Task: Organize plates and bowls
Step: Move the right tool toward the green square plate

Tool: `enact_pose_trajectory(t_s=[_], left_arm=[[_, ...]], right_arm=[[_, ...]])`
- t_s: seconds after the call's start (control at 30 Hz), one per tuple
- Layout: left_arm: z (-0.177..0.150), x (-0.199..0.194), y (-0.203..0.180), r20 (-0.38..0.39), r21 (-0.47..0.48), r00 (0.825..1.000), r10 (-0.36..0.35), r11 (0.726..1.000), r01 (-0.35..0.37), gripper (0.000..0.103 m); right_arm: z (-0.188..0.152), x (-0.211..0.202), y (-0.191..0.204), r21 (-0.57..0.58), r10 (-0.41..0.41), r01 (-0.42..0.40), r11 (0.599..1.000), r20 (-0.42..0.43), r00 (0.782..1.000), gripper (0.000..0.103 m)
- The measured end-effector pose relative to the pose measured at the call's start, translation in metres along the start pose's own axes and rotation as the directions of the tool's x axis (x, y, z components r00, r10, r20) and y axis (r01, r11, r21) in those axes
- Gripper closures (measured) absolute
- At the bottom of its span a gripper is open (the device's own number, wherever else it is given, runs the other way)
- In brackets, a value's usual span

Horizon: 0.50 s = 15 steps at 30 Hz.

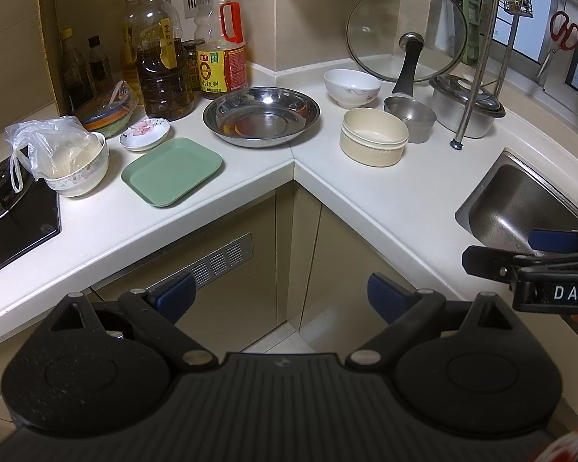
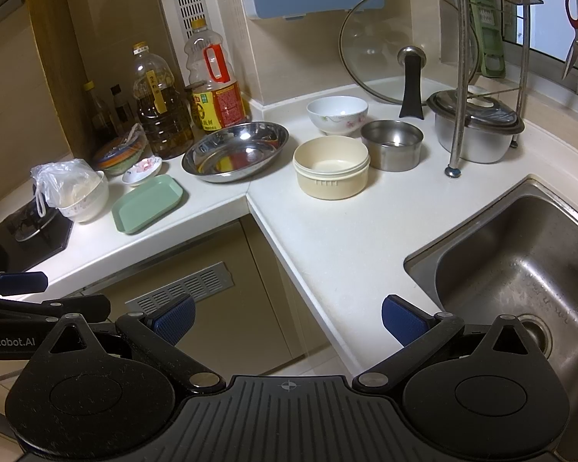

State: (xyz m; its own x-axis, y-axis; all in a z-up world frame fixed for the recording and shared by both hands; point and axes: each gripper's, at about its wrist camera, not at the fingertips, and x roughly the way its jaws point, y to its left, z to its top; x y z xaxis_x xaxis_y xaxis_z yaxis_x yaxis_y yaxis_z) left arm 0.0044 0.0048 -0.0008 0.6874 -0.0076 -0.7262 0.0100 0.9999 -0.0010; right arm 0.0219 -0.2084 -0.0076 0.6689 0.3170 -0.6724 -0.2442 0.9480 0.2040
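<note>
On the white L-shaped counter lie a green rectangular plate, a wide steel dish, a white flowered bowl, a cream bowl and a small steel bowl. A little flowered saucer sits behind the green plate. My left gripper is open and holds nothing, in front of the counter's inner corner. My right gripper is also open with nothing in it, over the counter edge near the sink.
A steel sink is on the right and a black gas hob on the left. Oil bottles, a bag-covered bowl, a glass lid, a lidded steel pot and a rack leg line the back.
</note>
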Motion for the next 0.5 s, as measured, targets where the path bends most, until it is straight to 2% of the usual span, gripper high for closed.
enact_pose_trajectory(t_s=[0.33, 0.5], left_arm=[[0.0, 0.012, -0.006, -0.008, -0.039, 0.999, 0.039, 0.998, -0.04, 0.008], [-0.001, 0.013, -0.008, -0.014, -0.082, 0.997, 0.074, 0.994, -0.075, 0.008]], right_arm=[[0.003, 0.012, -0.008, -0.016, 0.032, -0.032, 0.999, -0.016, 0.999, 0.0], [0.008, 0.022, -0.014, -0.031, 0.075, -0.076, 0.997, -0.035, 0.997, 0.0]])
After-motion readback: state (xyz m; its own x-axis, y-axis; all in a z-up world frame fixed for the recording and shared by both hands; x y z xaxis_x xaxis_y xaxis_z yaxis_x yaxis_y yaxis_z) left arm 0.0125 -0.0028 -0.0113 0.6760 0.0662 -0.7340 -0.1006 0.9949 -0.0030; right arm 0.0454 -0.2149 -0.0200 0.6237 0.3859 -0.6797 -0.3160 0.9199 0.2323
